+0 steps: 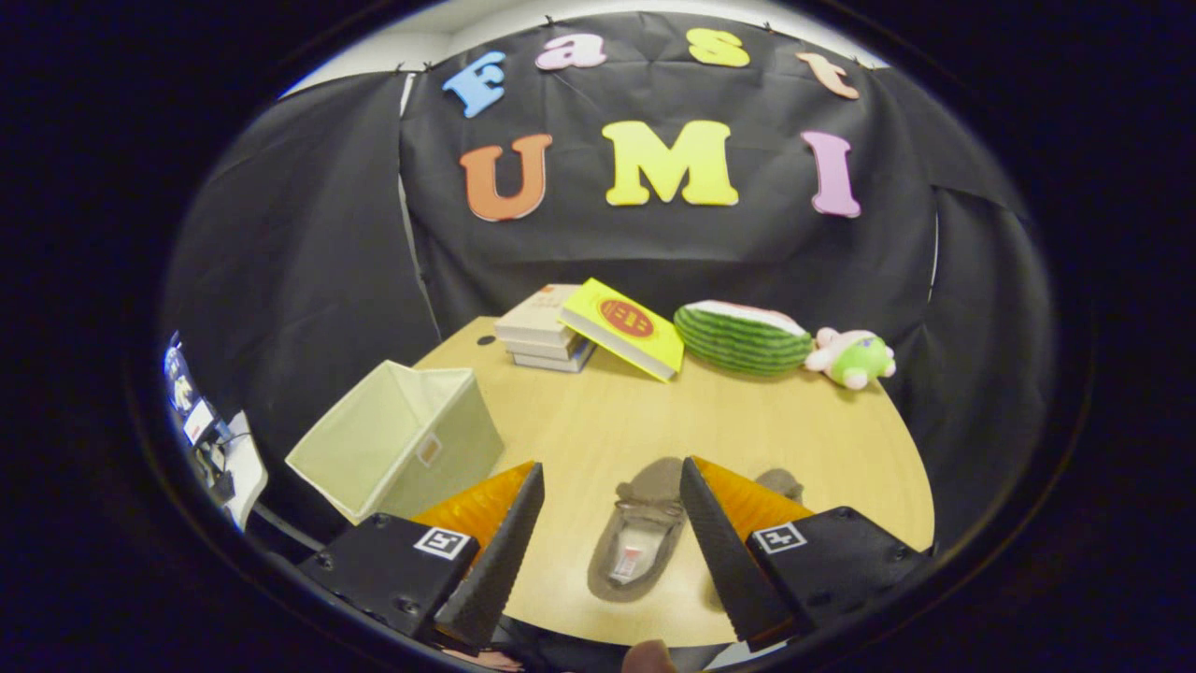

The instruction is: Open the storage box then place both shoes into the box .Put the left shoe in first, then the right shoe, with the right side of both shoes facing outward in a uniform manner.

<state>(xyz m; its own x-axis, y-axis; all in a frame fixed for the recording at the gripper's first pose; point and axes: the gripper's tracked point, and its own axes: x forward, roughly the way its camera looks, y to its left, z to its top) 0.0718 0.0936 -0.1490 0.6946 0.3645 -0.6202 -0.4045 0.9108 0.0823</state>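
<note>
Gripper (612, 505) fingers spread above left shoe (640, 537) (touching nothing).

Far across the table (598, 421) — books (547, 329), watermelon plush (743, 338), small toy (852, 357)

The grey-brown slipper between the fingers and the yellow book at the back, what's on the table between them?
Nothing: the gripper view shows bare wooden table between slipper and book.

No text can be read: the yellow book (624, 329) bears a blurred red emblem.
</note>
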